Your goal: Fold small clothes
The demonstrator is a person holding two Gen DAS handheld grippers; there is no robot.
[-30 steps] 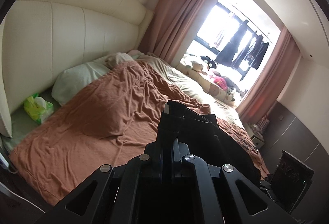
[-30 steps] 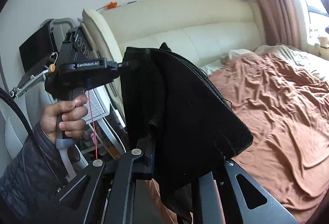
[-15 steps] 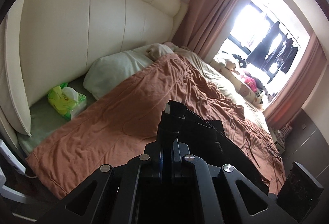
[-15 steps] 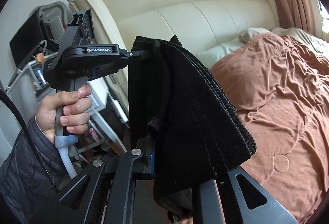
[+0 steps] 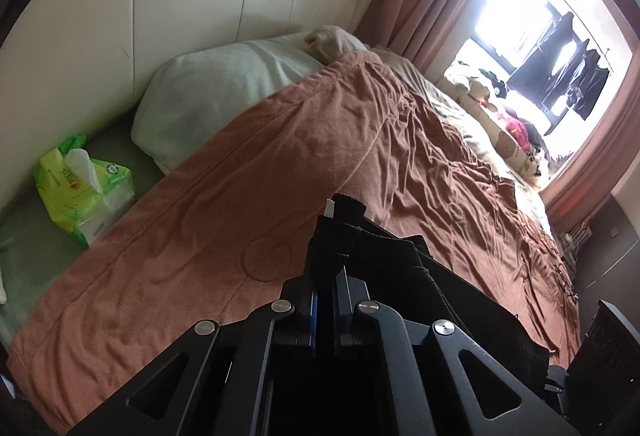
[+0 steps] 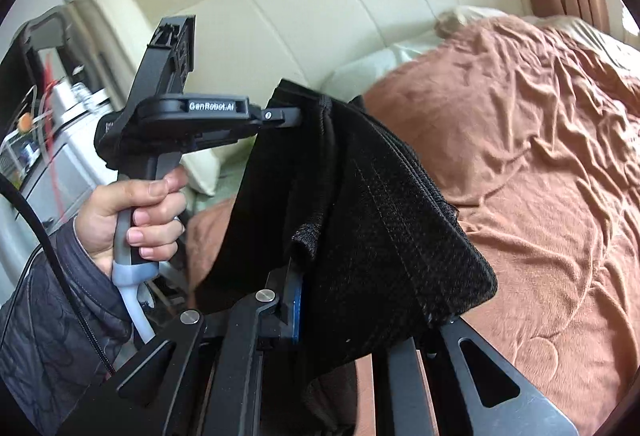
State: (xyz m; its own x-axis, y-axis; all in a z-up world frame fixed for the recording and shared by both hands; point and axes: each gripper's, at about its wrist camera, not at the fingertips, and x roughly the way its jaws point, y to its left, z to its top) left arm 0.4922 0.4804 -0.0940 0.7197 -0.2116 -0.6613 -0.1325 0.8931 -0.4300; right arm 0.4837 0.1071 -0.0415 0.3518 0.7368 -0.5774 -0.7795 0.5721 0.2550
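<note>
A small black garment [image 6: 380, 220] hangs in the air between both grippers, above the brown bedspread [image 6: 540, 163]. My left gripper [image 5: 334, 232] is shut on one corner of the garment [image 5: 440, 288], which trails off to the right. In the right wrist view the left gripper [image 6: 296, 113] pinches the garment's top corner, held by a hand. My right gripper [image 6: 308, 264] is shut on the garment's lower edge; the cloth drapes over its right finger and hides it.
The bed has a cream padded headboard [image 5: 200, 7], a pale pillow [image 5: 224, 95] and a green tissue pack [image 5: 84, 183] by its head. Stuffed toys [image 5: 516, 139] lie near the bright window. Shelves with clutter [image 6: 52, 123] stand left of the bed.
Both grippers have carried the garment lower and closer to the bed, near its pillow end. Both stay shut on the garment.
</note>
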